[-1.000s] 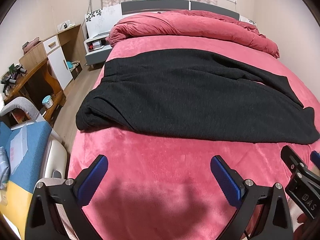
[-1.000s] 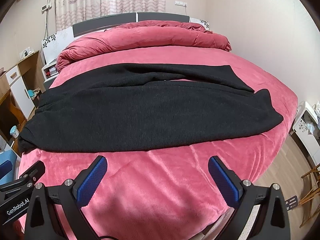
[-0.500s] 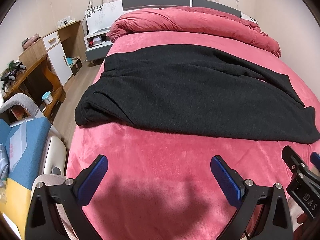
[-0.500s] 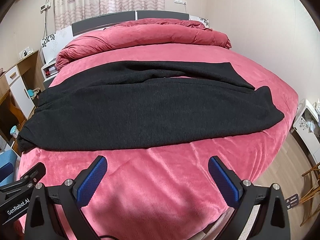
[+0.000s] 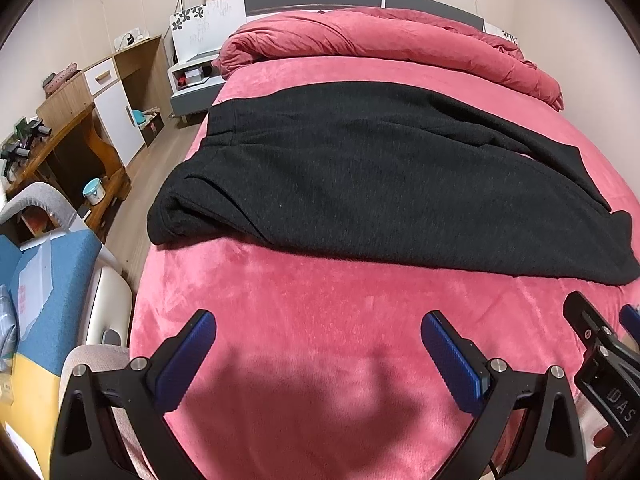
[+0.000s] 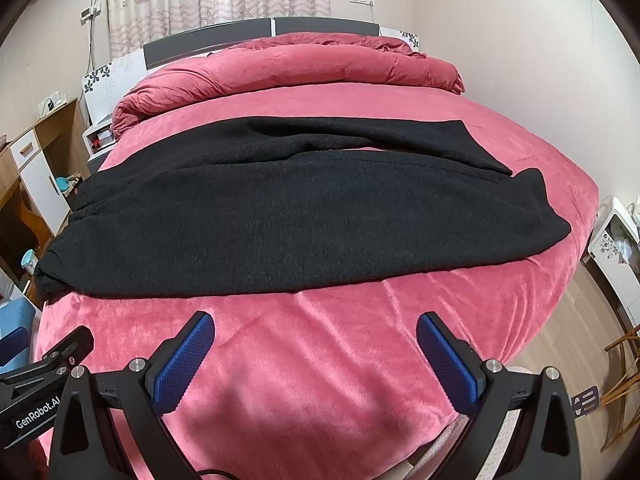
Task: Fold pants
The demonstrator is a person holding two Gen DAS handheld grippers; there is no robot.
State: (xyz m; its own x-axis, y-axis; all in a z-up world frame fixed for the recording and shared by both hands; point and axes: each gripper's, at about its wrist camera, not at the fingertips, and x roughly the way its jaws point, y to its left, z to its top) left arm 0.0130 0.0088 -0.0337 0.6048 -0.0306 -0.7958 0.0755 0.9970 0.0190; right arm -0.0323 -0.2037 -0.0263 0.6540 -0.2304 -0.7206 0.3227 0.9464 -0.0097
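Observation:
Black pants (image 5: 380, 184) lie spread across the pink bed (image 5: 320, 340), waist at the left and leg ends at the right; they also show in the right wrist view (image 6: 260, 216). One leg lies partly over the other. My left gripper (image 5: 318, 344) is open and empty over the bed's near part, short of the pants. My right gripper (image 6: 314, 346) is open and empty, also short of the pants' near edge. The right gripper's body shows at the left wrist view's right edge (image 5: 604, 364).
A rolled pink duvet (image 5: 380, 48) lies at the headboard. A wooden desk and cabinet (image 5: 92, 108) stand left of the bed. A blue-cushioned chair (image 5: 48, 280) is at the near left. A white nightstand (image 6: 612, 248) stands at the right.
Both grippers have drawn back a little and tilted, so the pants sit slightly farther up in both views. The pants have not moved. Both grippers stay open.

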